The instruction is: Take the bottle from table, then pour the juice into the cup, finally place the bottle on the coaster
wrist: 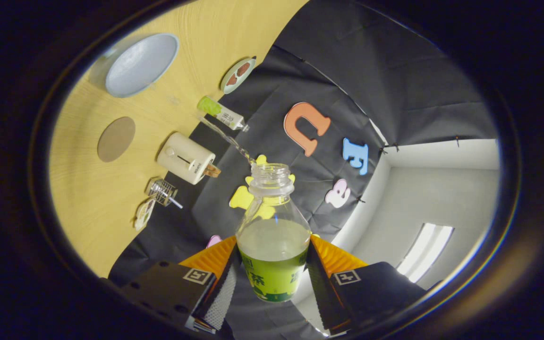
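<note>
Item: bottle (272, 236). Clear plastic, uncapped, open neck pointing away from the fingers; green label band low on the body; pale juice filling roughly the lower half. It is judged moderately light, with weight that shifts as the liquid moves. The wall is judged thin and likely to give if squeezed hard; the smooth plastic and label may slip. The best hold is judged to be across the labelled lower body, where the section is widest and stiffest, not the narrow neck.

Position: the bottle is held between the two fingers of the gripper (272, 274), one finger pressed on each side of the labelled body, the neck reaching ahead of the fingertips. The scene is seen strongly rolled, so the bottle is judged tipped for pouring. A thin stream of juice (227, 138) is seen running from the mouth toward the table (88, 198).

Surroundings, outward:
- A second small bottle with a green top (220, 113), beyond the neck, lying near the far end of the stream.
- A cream toaster (187, 158), beyond and to one side of the fingers.
- A small clear glass vessel (162, 192), near the toaster; whether it is the cup cannot be told.
- A round brown coaster (116, 139), farther off on the table.
- A pale blue plate (141, 64), farthest out.
</note>
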Available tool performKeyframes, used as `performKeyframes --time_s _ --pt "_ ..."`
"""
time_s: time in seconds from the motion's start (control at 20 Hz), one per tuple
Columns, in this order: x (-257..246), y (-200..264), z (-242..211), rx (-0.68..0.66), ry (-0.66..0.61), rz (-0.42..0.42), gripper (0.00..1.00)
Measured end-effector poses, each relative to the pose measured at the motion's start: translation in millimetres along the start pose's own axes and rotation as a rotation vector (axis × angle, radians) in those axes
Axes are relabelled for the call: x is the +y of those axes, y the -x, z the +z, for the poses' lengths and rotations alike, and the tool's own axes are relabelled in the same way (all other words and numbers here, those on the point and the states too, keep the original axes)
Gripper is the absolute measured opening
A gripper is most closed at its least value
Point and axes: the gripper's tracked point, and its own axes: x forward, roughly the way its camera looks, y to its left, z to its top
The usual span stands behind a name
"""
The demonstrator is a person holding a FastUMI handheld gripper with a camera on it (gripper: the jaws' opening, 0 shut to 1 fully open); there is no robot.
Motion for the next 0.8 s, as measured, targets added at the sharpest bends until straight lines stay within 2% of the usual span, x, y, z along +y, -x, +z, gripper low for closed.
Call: performKeyframes --time_s 0.2,0.5,0.8 --pt "-11 -2 -2 0.007 0.026 -0.051 0.79" --pt "-33 2 0 0.007 -0.010 -0.127 0.78" --pt "-46 2 -8 0.019 -0.020 -0.169 0.78"
